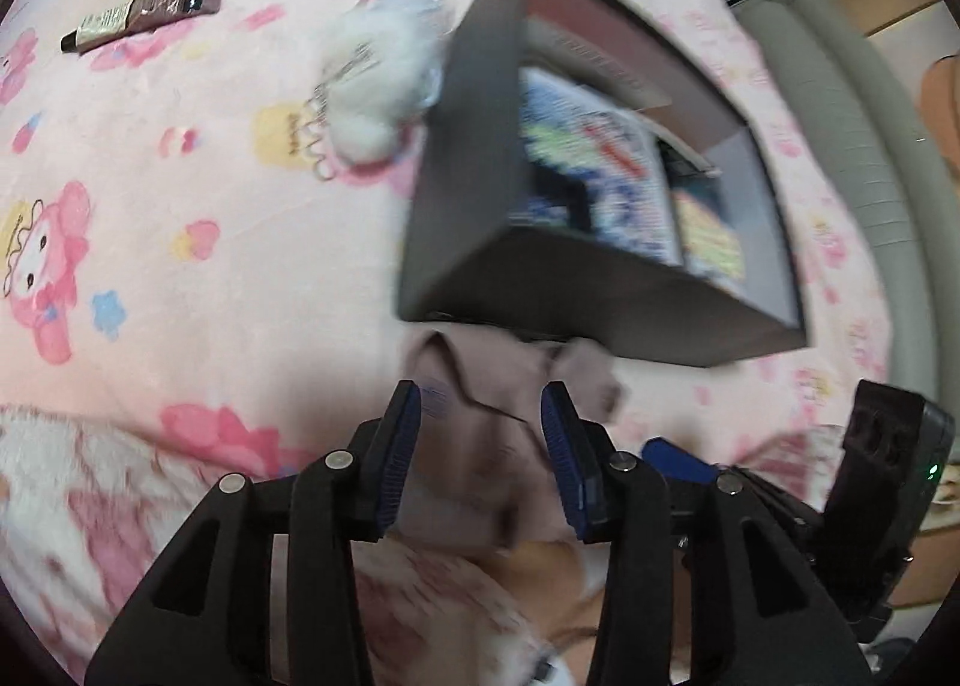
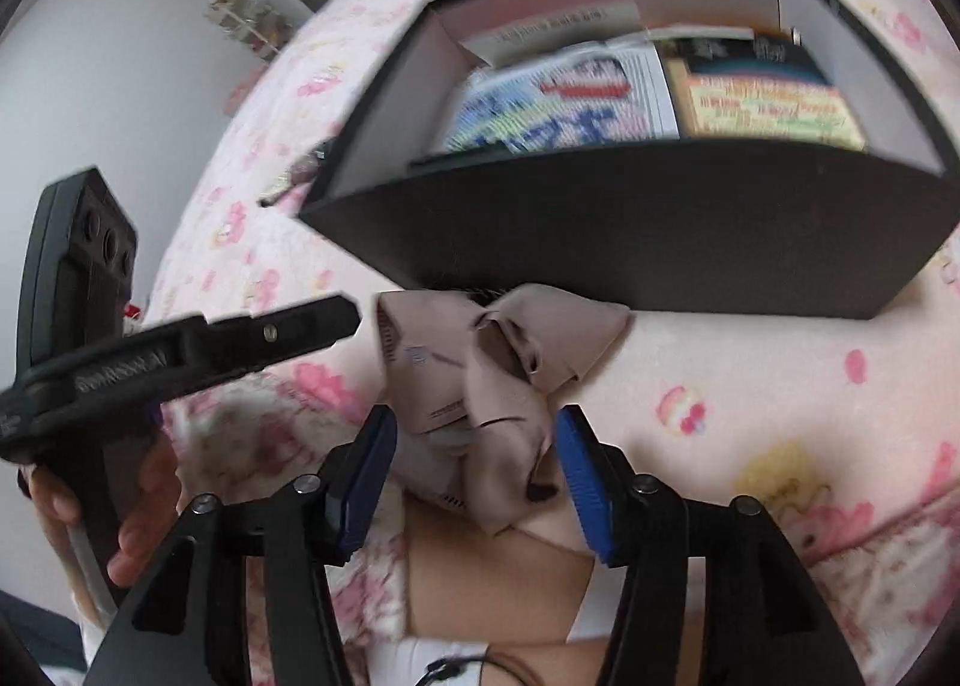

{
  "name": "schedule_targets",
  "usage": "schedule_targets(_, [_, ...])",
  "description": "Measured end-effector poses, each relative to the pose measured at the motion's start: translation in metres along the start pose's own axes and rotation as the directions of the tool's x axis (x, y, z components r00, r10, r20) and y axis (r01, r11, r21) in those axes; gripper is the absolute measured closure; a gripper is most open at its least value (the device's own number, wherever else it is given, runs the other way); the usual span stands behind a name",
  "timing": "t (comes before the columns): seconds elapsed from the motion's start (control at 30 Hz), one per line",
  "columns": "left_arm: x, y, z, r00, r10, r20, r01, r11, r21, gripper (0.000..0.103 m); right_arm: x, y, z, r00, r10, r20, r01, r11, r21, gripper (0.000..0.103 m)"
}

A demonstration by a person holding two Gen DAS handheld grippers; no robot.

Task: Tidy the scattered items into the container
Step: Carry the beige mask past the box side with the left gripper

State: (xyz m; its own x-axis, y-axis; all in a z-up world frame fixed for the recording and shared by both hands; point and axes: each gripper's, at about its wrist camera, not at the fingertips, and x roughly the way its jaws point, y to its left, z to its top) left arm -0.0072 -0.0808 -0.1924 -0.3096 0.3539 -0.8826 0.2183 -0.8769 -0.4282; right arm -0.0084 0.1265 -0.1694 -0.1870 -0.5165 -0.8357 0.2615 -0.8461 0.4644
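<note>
A crumpled taupe cloth lies on the pink bed just near of an open dark box holding 2 colourful books, while a white plush and brown tube lie left of it.

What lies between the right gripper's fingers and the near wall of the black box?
The crumpled beige cloth, lying on the pink blanket from between the right gripper fingers up to the black box wall. The right wrist view shows it.

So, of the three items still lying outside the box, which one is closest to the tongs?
The crumpled beige cloth, just in front of the box. It lies between both open tongs, whereas the white plush and the brown tube lie farther off.
</note>
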Motion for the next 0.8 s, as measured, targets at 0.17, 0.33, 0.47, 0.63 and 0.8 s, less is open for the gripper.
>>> schedule_targets(0.17, [0.036,0.001,0.002,0.997,0.032,-0.071,-0.032,0.999,0.013,0.050,0.042,-0.013,0.010,0.995,-0.070,-0.076,0.072,0.997,0.023,0.052])
schedule_targets(0.33, [0.052,0.004,0.005,0.992,0.015,-0.128,-0.014,1.000,0.008,0.052,0.062,-0.018,0.004,0.993,-0.066,-0.096,0.067,0.998,0.003,0.092])
schedule_targets(0.47, [0.054,-0.003,0.001,0.989,-0.025,-0.148,0.031,0.999,0.040,0.070,0.032,-0.032,0.010,0.996,-0.082,0.033,0.079,0.994,0.071,0.094])
schedule_targets(0.63, [0.055,-0.013,-0.007,0.982,-0.095,-0.160,0.105,0.993,0.052,0.059,0.011,-0.047,0.013,0.987,-0.134,0.089,0.121,0.983,0.135,0.092])
schedule_targets(0.8, [0.061,-0.017,-0.013,0.978,-0.108,-0.178,0.117,0.992,0.039,0.050,0.033,-0.049,0.007,0.994,-0.105,-0.036,0.109,0.984,0.142,0.078])
